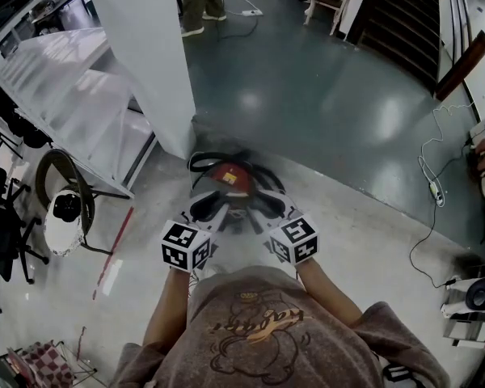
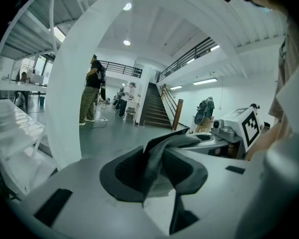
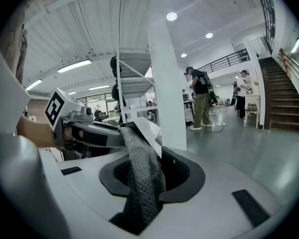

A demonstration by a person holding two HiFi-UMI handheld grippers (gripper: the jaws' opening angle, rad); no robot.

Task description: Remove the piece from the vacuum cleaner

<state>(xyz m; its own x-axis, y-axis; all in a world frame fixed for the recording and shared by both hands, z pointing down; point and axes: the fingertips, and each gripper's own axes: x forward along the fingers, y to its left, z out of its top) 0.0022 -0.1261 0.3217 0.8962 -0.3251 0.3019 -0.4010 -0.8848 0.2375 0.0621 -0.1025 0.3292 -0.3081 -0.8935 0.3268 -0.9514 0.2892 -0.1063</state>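
The left gripper has its jaws pressed together, and I see nothing between them. Only the head view shows the vacuum cleaner. It is red, black and blurry, on the floor just past both tools. The right gripper is pressed together too. Both point forward, side by side, tips tilted a little down.

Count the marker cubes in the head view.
2. One cube sits left of centre, the other right of it, both just below the red vacuum cleaner; none seems hidden.
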